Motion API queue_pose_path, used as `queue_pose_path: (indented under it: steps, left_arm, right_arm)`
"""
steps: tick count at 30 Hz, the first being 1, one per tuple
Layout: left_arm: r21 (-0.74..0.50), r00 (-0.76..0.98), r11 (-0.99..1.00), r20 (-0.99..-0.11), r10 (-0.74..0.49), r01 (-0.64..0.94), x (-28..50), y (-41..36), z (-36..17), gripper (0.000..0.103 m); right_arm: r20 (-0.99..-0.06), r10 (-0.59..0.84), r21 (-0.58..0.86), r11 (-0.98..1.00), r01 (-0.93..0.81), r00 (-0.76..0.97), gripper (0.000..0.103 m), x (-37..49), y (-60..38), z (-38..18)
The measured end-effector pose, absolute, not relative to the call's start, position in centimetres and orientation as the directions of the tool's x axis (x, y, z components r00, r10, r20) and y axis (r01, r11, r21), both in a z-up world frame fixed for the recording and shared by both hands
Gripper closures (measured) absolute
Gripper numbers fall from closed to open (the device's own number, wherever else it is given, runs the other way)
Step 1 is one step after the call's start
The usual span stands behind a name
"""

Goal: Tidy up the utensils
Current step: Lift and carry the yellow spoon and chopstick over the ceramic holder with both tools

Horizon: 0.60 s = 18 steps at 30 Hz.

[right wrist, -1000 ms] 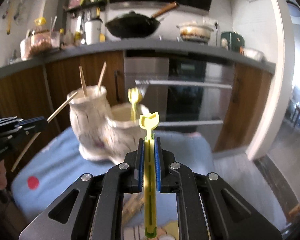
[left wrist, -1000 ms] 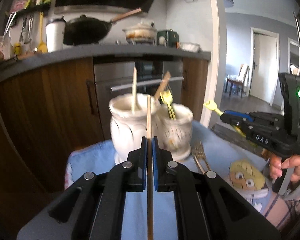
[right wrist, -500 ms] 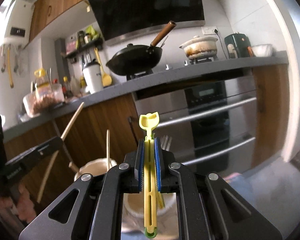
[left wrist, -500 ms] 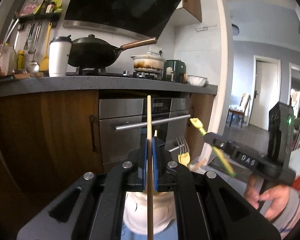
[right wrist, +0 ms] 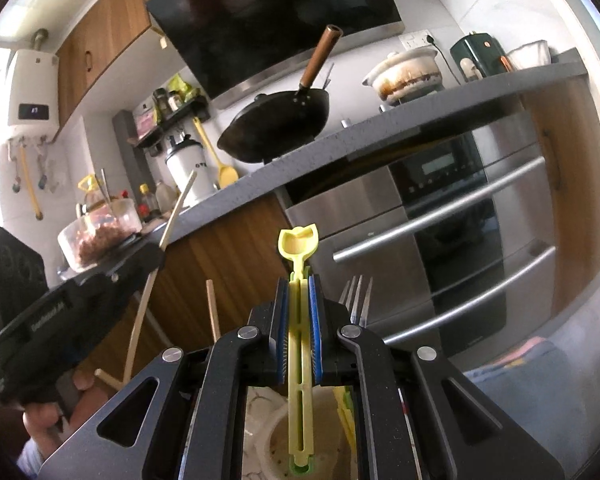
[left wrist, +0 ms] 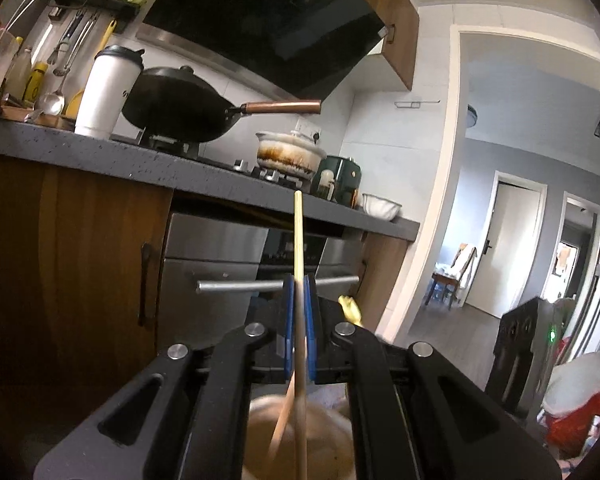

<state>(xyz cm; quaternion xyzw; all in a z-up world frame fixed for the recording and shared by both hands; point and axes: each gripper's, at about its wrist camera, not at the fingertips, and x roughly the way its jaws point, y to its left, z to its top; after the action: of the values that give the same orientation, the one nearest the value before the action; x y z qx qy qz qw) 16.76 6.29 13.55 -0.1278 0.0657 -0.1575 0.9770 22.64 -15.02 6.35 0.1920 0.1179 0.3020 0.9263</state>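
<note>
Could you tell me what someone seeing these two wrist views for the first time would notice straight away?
Each gripper clamps an upright utensil dead centre: the left gripper holds a wooden chopstick, and the right gripper holds a yellow plastic utensil. Behind them, a black wok with a wooden handle sits on the grey counter, above a steel oven.

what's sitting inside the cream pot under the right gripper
A metal fork and yellow-green utensils stand in the cream pot. The right gripper covers most of it.
</note>
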Motion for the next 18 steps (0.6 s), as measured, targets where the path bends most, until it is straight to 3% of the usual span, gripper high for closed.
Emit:
queue_pose_path:
  steps: [7, 18]
  left_arm:
    - [-0.208, 0.968, 0.95, -0.036, -0.247, 0.234, 17.4, 5.2, 12.6, 0.098]
    - [-0.17, 0.958, 0.952, -0.087, -0.272, 0.254, 14.5, 5.5, 11.1, 0.098]
  right_arm:
    - [-0.082, 0.567, 0.353, 0.785, -0.509, 0.819, 0.093, 21.9, -13.8, 5.6]
    - [-0.117, 0.507, 0.158, 0.858, -0.488, 0.854, 0.093, 20.3, -11.6, 5.0]
